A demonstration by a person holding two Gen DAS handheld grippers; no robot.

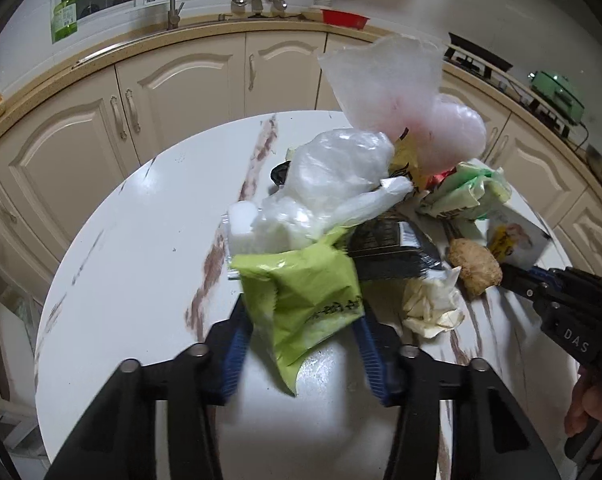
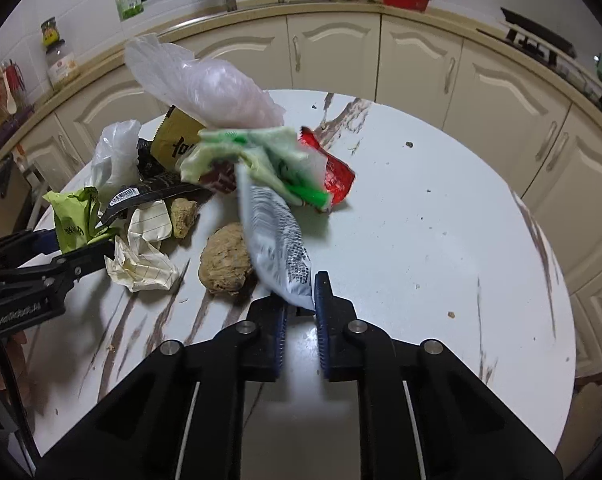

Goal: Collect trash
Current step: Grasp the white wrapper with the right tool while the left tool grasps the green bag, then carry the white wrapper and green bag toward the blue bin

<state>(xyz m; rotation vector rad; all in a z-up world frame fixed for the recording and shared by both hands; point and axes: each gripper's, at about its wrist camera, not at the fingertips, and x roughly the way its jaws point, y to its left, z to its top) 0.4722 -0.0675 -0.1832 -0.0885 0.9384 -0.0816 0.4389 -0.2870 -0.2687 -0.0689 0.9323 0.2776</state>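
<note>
On the white round table (image 2: pixel 441 208), a trash heap (image 1: pixel 341 200) uncollected: left gripper (image 1: pixel 301 320) straddling its lime-green wrapper (image 1: pixel 305 292), grip unclear; right gripper (image 2: pixel 301 300) clamping a white printed packet (image 2: pixel 277 240).

Table top (image 2: pixel 421 208) seen as glossy, smooth. Clear bag (image 1: pixel 333 168) seen as thin plastic. Crumpled paper (image 2: pixel 141 264) seen as matt. Brown lump (image 2: pixel 225 260) seen as rough.
</note>
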